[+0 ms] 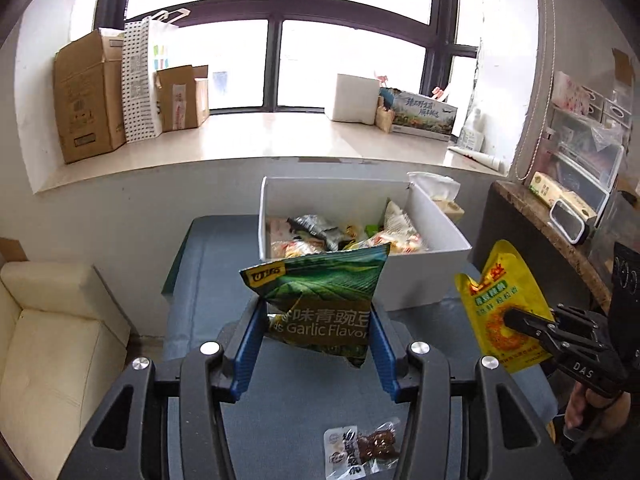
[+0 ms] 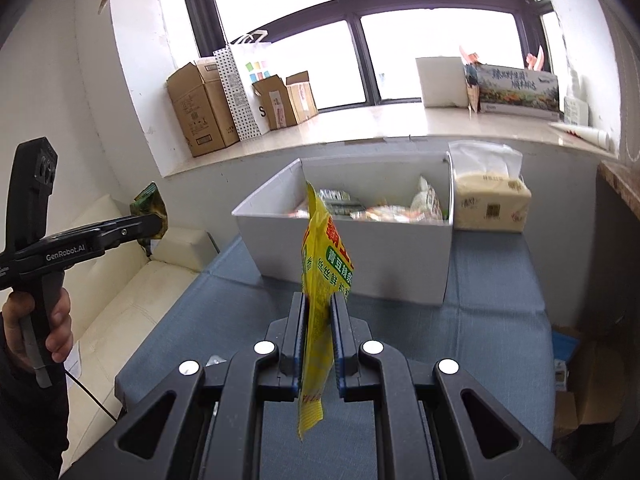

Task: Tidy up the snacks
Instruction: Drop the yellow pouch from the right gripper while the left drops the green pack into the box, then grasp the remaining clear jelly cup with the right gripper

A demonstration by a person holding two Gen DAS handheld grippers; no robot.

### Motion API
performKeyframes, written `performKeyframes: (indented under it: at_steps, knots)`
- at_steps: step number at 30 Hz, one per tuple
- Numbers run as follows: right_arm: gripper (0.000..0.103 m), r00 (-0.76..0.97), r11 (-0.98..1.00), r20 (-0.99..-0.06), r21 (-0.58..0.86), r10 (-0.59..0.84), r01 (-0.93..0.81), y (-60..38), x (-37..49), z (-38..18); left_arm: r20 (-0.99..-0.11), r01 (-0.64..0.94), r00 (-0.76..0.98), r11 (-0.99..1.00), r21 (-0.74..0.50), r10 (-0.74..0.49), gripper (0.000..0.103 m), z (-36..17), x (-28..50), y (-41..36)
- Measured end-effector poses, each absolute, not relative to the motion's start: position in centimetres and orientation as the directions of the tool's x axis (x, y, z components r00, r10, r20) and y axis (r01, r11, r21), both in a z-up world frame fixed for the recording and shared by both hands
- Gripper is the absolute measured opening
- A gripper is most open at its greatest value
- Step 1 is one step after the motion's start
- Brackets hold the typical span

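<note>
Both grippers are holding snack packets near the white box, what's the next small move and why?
Probably carry the left gripper forward over the white box and release the green pea packet there: the packet is lifted just short of the box, which already holds snacks.

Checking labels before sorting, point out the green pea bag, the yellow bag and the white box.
green pea bag (image 1: 320,304), left wrist view, printed front.
yellow bag (image 2: 320,280), right wrist view, side above the fingers.
white box (image 2: 360,256), right wrist view, front wall.
</note>
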State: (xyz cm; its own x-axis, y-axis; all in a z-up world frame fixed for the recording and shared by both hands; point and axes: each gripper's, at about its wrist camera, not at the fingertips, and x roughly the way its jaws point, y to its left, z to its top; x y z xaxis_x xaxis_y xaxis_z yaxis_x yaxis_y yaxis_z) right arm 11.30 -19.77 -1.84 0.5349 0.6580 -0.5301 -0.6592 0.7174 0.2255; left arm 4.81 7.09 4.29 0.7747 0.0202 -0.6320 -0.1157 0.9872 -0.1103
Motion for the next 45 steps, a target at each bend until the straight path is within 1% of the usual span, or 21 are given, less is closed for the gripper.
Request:
performKeyframes:
  at_steps: [2,5,7,12,16,17,18,19,20,21,22,24,27,33,36,39,43,45]
  knots:
    - [0.012,0.537,0.71,-0.52,0.217,0.664,-0.67,-19.2,12.3,-0.7,-0.611,-0.093,0.792,0.991,-0.097,0.015,0.054,5.5,5.9,7.1]
    - [0.012,0.548,0.711,-0.506,0.21,0.666,-0.671,-18.3,14.5,1.0,-0.594,-0.083,0.803,0.996,-0.032,0.048,0.054,6.5,8.8,6.9]
    - [0.012,0.541,0.705,-0.494,0.24,0.681,-0.668,-17.7,16.7,2.0,-0.59,-0.061,0.807,0.997,-0.045,0.022,0.054,7.1,11.2,7.3]
    - [0.012,0.536,0.712,-0.484,0.33,0.691,-0.62,-16.1,23.4,3.5,-0.614,-0.05,0.789,0.999,-0.008,0.035,0.054,6.9,17.9,7.7]
    - [0.012,0.528,0.725,-0.506,0.376,0.682,-0.577,-14.5,27.8,3.4,-0.648,-0.084,0.755,0.995,0.051,0.097,0.056,5.2,21.8,7.8]
    - [0.013,0.518,0.723,-0.509,0.411,0.687,-0.555,-14.5,28.8,3.1,-0.655,-0.095,0.746,0.993,0.074,0.12,0.064,4.7,22.5,7.8]
    - [0.013,0.511,0.717,-0.504,0.452,0.696,-0.53,-14.5,29.9,2.7,-0.662,-0.094,0.738,0.992,0.089,0.13,0.085,4.2,23.2,7.8]
    - [0.018,0.513,0.71,-0.491,0.484,0.704,-0.511,-14.6,30.7,2.5,-0.67,-0.089,0.73,0.991,0.096,0.13,0.098,3.7,23.6,7.8]
    - [0.056,0.516,0.705,-0.48,0.506,0.709,-0.497,-14.8,31.4,2.2,-0.67,-0.095,0.729,0.991,0.098,0.137,0.103,3.4,23.8,7.9]
    - [0.083,0.52,0.716,-0.495,0.519,0.697,-0.466,-14.9,32.1,1.9,-0.672,-0.097,0.727,0.99,0.1,0.139,0.103,3.1,23.9,7.9]
    - [0.103,0.529,0.736,-0.514,0.524,0.675,-0.429,-15.1,32.5,1.5,-0.678,-0.091,0.723,0.991,0.097,0.133,0.103,2.8,23.9,8.0]
    - [0.103,0.535,0.731,-0.504,0.536,0.678,-0.421,-15.5,32.8,1.0,-0.68,-0.08,0.724,0.993,0.089,0.119,0.103,2.5,23.4,8.0]
    - [0.103,0.551,0.762,-0.527,0.486,0.646,-0.428,-15.6,32.5,0.7,-0.673,-0.079,0.729,0.992,0.097,0.124,0.103,2.2,22.9,8.1]
    - [0.103,0.547,0.751,-0.515,0.479,0.66,-0.455,-16.2,31.3,1.1,-0.67,-0.067,0.738,0.997,0.045,0.08,0.103,2.8,21.7,8.3]
    - [0.103,0.554,0.756,-0.515,0.428,0.654,-0.495,-16.2,29.7,1.8,-0.676,-0.019,0.736,0.999,0.037,0.039,0.103,3.3,20.4,7.8]
    - [0.103,0.547,0.76,-0.537,0.352,0.642,-0.546,-15.6,27.3,2.1,-0.65,0.004,0.759,0.997,0.076,0.046,0.103,4.1,17.6,6.5]
    - [0.103,0.573,0.762,-0.533,0.245,0.623,-0.6,-15.8,22.7,1.6,-0.638,0.055,0.769,0.998,0.003,-0.041,0.103,4.6,13.3,6.1]
    - [0.103,0.571,0.752,-0.527,0.229,0.63,-0.618,-16.2,20.3,0.7,-0.633,0.052,0.773,0.999,-0.004,-0.043,0.103,4.3,11.3,5.8]
